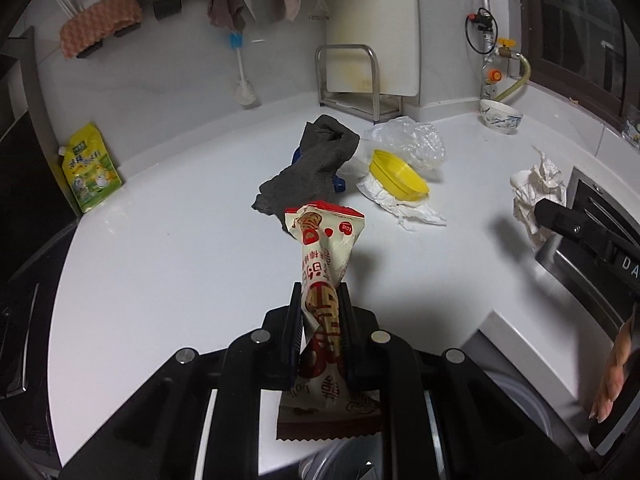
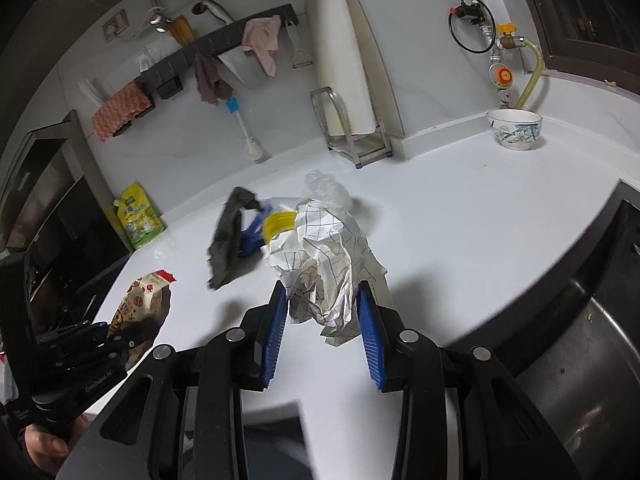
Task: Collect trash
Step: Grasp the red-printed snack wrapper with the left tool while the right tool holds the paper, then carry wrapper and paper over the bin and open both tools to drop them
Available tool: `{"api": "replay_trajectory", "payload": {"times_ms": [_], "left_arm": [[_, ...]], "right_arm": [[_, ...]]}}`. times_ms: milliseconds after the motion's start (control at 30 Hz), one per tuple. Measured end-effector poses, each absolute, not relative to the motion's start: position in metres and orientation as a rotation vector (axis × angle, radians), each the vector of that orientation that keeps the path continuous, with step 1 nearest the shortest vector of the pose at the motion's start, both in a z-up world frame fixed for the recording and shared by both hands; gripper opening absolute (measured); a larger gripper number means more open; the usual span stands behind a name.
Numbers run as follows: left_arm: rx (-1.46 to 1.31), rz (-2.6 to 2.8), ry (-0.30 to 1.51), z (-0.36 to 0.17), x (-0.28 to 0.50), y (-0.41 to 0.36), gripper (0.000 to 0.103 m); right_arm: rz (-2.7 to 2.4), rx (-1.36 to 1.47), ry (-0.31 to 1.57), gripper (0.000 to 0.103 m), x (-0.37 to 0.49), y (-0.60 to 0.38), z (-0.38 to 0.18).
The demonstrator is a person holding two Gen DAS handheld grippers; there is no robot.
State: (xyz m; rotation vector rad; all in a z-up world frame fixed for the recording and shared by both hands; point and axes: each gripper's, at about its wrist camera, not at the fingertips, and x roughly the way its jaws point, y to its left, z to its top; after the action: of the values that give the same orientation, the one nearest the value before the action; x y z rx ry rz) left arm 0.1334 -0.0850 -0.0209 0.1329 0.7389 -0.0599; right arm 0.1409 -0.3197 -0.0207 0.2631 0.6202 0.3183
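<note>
My left gripper (image 1: 319, 294) is shut on a red and cream snack wrapper (image 1: 326, 248) and holds it above the white counter (image 1: 160, 272); the wrapper also shows in the right wrist view (image 2: 140, 300). My right gripper (image 2: 322, 292) is closed on a crumpled grid-lined paper ball (image 2: 332, 264), lifted off the counter; it also shows in the left wrist view (image 1: 536, 196). On the counter lie a grey rag (image 1: 316, 164), a yellow lid (image 1: 396, 176) on crumpled white paper (image 1: 404, 204), and a clear plastic bag (image 1: 412, 140).
A green-yellow refill pouch (image 1: 90, 168) leans at the back left. A patterned bowl (image 1: 500, 116) stands at the back right. A metal rack with a cutting board (image 1: 360, 80) is against the wall. A steel sink (image 2: 580, 320) lies to the right.
</note>
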Motion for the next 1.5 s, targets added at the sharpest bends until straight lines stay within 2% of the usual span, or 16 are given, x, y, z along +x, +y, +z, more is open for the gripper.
{"api": "replay_trajectory", "payload": {"times_ms": [200,533,1100,1167,1233,1267,1300,1367,1433,1500], "left_arm": [[0.122,-0.111,0.733,-0.021,0.086,-0.078,0.016],[0.107,-0.202,0.735,-0.039,0.023,-0.074,0.016],[0.121,-0.241,0.841,-0.082,0.001,-0.077,0.019],[0.119,-0.236,0.851,-0.085,0.001,-0.076,0.03],[0.114,-0.221,0.852,-0.086,0.002,-0.074,0.062],[0.105,-0.215,0.845,-0.086,0.001,-0.072,0.066],[0.1,-0.212,0.839,-0.085,0.001,-0.07,0.067],[0.104,-0.203,0.839,-0.085,0.002,-0.069,0.067],[0.1,-0.194,0.842,-0.085,0.002,-0.067,0.074],[0.091,-0.188,0.845,-0.086,0.003,-0.064,0.076]], "right_arm": [[0.252,0.186,0.627,0.034,0.075,-0.296,-0.017],[0.163,0.18,0.694,0.034,-0.021,-0.26,-0.045],[0.101,0.235,0.89,0.035,-0.055,-0.255,-0.106],[0.099,0.236,0.894,0.036,-0.055,-0.255,-0.108],[0.097,0.234,0.887,0.048,-0.057,-0.256,-0.106],[0.092,0.234,0.873,0.053,-0.059,-0.257,-0.104],[0.087,0.233,0.867,0.055,-0.06,-0.258,-0.103],[0.082,0.239,0.87,0.055,-0.06,-0.261,-0.103],[0.084,0.253,0.874,0.055,-0.061,-0.263,-0.104],[0.09,0.258,0.875,0.057,-0.062,-0.263,-0.106]]}}
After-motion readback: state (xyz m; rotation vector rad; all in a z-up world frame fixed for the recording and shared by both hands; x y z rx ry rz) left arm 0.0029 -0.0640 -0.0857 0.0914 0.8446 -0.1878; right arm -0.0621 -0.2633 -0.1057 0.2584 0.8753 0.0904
